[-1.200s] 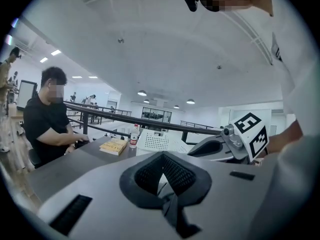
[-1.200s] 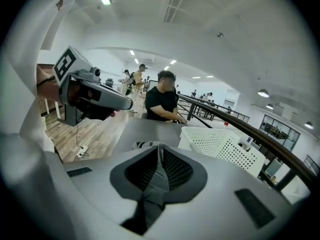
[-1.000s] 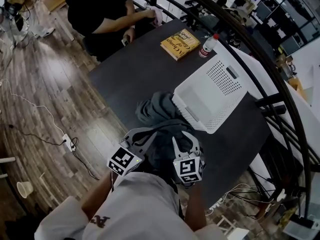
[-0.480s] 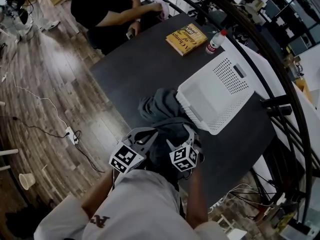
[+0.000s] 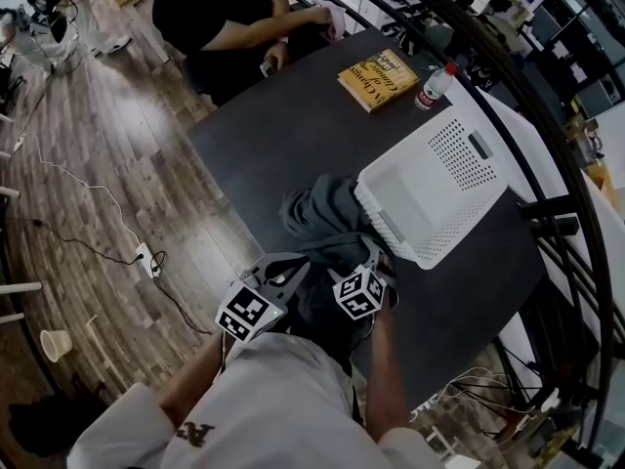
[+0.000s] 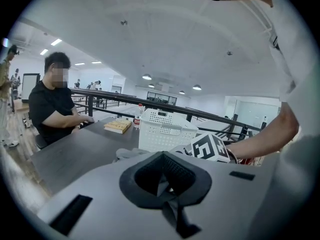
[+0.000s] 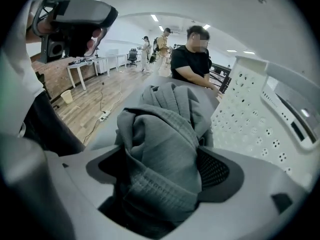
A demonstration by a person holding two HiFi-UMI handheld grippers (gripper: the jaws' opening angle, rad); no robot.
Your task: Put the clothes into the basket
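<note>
A heap of grey clothes (image 5: 327, 213) lies on the dark table (image 5: 264, 154), touching the near-left wall of the white perforated basket (image 5: 435, 189). My right gripper (image 5: 369, 267) is at the heap's near end. In the right gripper view its jaws (image 7: 160, 169) are opening, with a thick fold of grey cloth (image 7: 160, 134) lying loose between the pads and the basket (image 7: 260, 119) close on the right. My left gripper (image 5: 283, 277) hovers at the heap's near-left edge. Its jaws (image 6: 162, 176) are shut, pointing level towards the basket (image 6: 162, 131).
A yellow book (image 5: 376, 78) and a water bottle (image 5: 435, 86) lie at the table's far end, where a person in black (image 5: 220, 13) sits. A black railing (image 5: 532, 125) curves behind the basket. Wooden floor with a power strip (image 5: 146, 259) is to the left.
My right gripper has moved forward onto the clothes, nearer the basket, and its marker cube has turned. The left gripper has stayed about where it was.
</note>
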